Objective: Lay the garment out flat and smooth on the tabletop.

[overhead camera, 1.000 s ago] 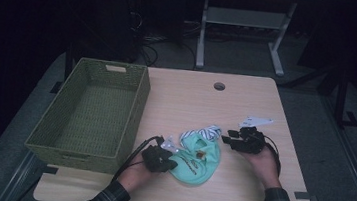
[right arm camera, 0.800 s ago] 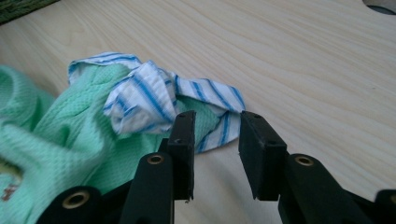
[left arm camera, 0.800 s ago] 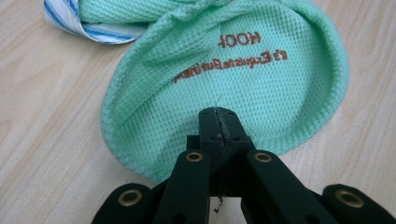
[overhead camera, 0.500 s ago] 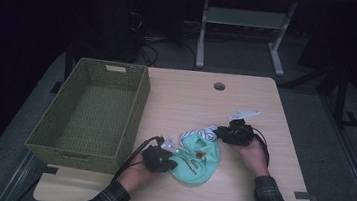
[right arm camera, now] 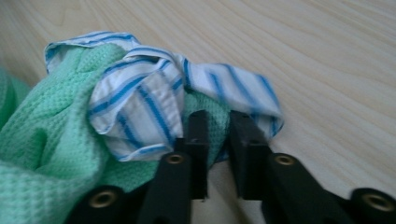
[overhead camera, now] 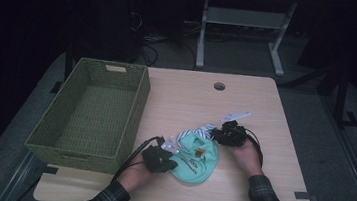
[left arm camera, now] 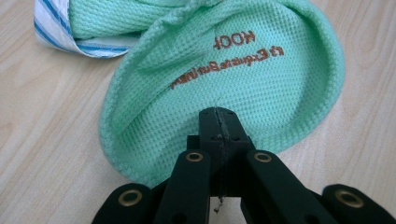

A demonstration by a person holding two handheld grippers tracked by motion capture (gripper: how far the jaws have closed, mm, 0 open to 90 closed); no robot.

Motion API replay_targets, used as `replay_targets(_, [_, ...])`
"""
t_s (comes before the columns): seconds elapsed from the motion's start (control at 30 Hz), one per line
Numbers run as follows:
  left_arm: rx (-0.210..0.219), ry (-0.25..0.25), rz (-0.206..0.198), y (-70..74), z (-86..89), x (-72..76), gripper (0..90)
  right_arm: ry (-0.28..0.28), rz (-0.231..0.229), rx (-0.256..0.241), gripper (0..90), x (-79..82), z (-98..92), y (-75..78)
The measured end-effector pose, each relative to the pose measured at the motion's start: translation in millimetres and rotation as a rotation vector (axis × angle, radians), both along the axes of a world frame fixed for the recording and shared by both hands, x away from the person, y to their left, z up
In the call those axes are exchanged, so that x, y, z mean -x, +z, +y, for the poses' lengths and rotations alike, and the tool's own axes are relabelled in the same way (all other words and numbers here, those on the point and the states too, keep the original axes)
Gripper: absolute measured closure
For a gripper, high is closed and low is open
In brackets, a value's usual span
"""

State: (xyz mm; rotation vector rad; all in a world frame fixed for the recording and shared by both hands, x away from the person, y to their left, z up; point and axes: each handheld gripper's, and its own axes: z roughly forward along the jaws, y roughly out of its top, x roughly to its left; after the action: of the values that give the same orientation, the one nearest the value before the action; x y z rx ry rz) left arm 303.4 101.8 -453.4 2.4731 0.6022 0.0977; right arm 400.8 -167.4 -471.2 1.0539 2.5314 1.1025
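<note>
basket (overhead camera: pixel 89 114) left on table (overhead camera: pixel 257 189), bib (overhead camera: pixel 195 155) right of it

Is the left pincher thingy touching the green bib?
Touching. In the left gripper view, the left gripper has its jaws pressed together on the rounded edge of the green bib, pinching the fabric between them.

Mint-green waffle bib (left arm camera: pixel 243 79), brown lettering, blue-white striped trim (right arm camera: pixel 140 93); olive-green woven basket (overhead camera: pixel 89 116); black tools.
</note>
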Motion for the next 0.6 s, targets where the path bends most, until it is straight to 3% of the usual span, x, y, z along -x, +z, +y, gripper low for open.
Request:
replay_targets(0.07, [-0.001, 0.000, -0.001, 0.1, -0.1, 0.0, 89.6, 0.018, -0.002, 0.015, 88.5, 0.7, 1.8, 0.9])
replay_targets(0.6, [-0.004, 0.004, -0.003, 0.2, -0.6, 0.4, 89.6, -0.051, -0.054, 0.034, 90.0, 4.6, -14.9, 13.8])
